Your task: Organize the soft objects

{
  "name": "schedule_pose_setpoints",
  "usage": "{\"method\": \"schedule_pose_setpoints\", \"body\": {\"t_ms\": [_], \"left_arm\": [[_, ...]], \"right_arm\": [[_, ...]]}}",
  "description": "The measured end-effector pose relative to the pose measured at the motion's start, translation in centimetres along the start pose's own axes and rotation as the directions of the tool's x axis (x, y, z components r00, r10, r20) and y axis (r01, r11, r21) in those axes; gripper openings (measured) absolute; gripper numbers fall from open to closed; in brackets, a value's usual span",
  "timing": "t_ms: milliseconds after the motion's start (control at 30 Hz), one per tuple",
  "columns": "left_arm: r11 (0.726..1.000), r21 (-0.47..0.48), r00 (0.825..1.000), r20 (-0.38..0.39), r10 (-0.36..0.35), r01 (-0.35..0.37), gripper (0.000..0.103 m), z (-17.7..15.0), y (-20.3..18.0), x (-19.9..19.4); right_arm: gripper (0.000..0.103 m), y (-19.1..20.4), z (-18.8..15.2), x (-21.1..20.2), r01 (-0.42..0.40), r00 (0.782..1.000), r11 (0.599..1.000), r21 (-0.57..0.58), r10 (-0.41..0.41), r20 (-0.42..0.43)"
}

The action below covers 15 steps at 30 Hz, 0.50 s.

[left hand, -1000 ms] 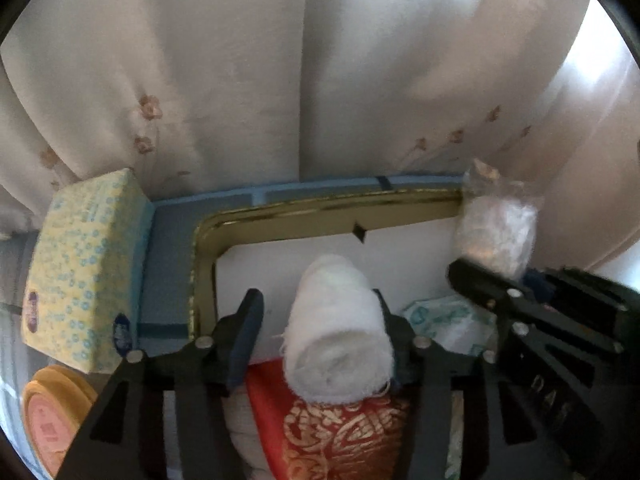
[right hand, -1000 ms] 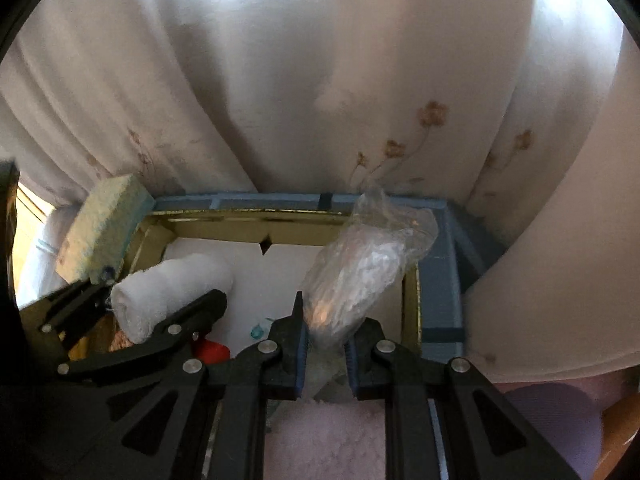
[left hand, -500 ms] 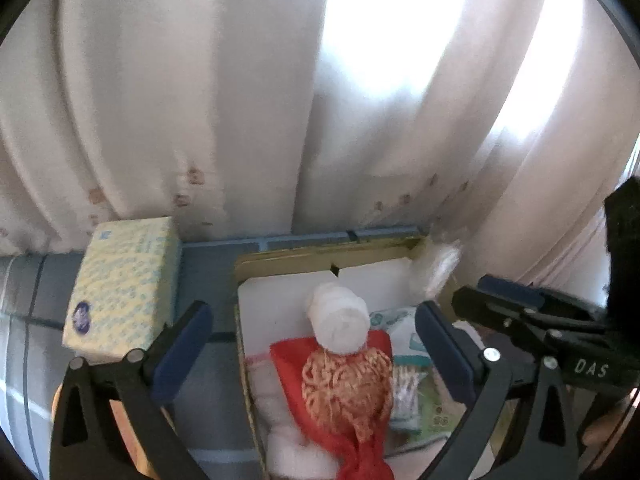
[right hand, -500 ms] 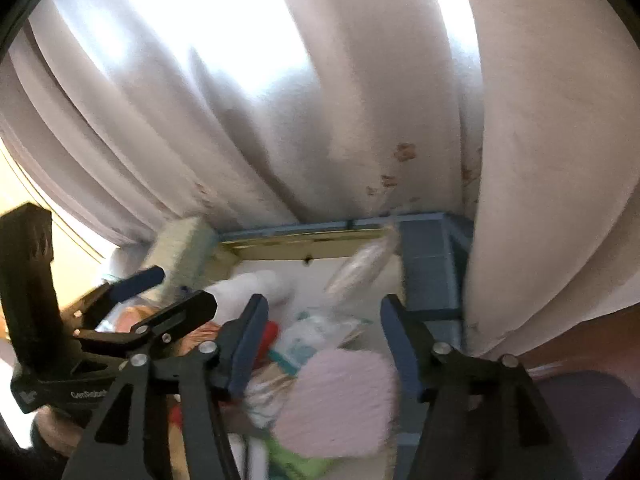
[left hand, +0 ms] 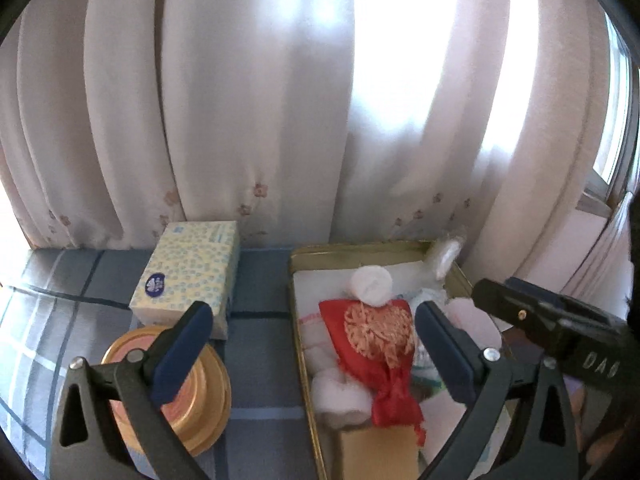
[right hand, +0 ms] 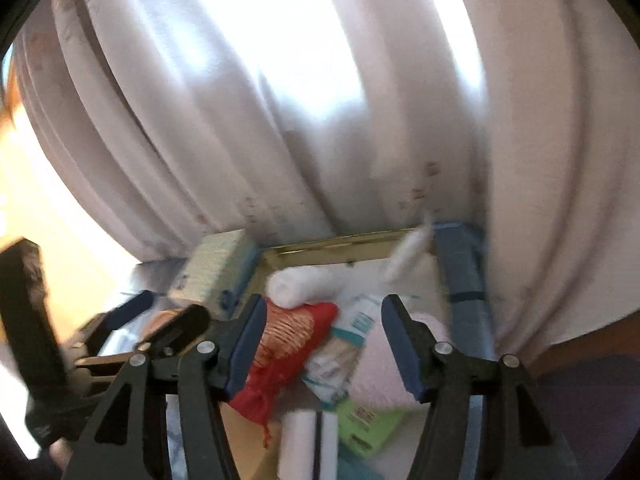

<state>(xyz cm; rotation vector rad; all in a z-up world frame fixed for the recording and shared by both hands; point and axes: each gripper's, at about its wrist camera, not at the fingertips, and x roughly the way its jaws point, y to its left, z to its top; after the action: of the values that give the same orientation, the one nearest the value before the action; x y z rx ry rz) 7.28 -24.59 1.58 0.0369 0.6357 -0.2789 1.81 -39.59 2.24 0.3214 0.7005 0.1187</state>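
Left wrist view: the left hand-held gripper (left hand: 310, 346) hangs released, empty; the white towel roll (left hand: 371, 285) lies in the gold tray (left hand: 301, 322), against the red pouch's (left hand: 374, 344) far end. Right wrist view: the right hand-held gripper (right hand: 323, 346) is released too, the roll (right hand: 300, 286) lying far left in the tray (right hand: 332, 245).

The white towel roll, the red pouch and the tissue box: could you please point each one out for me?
white towel roll (left hand: 371, 285), left wrist view, on its round end face.
red pouch (left hand: 386, 372), left wrist view, on its plain red cloth below the gold embroidery.
tissue box (left hand: 188, 264), left wrist view, on its patterned top.
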Motion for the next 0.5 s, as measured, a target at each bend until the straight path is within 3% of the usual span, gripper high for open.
{"method": "schedule_pose_setpoints", "body": {"t_ms": [100,233,500], "left_arm": [[1.0,0.014,1.0,0.026,-0.002,0.002,0.102,-0.7,-0.4,-1.5],[0.998,0.053,0.996,0.079,0.035,-0.039,0.102,-1.8,-1.0,-3.6],[0.994,0.083,0.989,0.139,0.054,-0.066,0.102,-3.5,-1.2,-6.2]], "right_arm": [[0.062,0.8,-1.9,-2.1,0.122,0.99,0.992,-0.002,-0.122,0.068],[0.062,1.8,-4.4,-4.6,0.234,0.959,0.972,0.01,-0.233,0.161],[0.062,3.3,-6.4,-7.9,0.289,0.917,0.956,0.052,-0.292,0.273]]}}
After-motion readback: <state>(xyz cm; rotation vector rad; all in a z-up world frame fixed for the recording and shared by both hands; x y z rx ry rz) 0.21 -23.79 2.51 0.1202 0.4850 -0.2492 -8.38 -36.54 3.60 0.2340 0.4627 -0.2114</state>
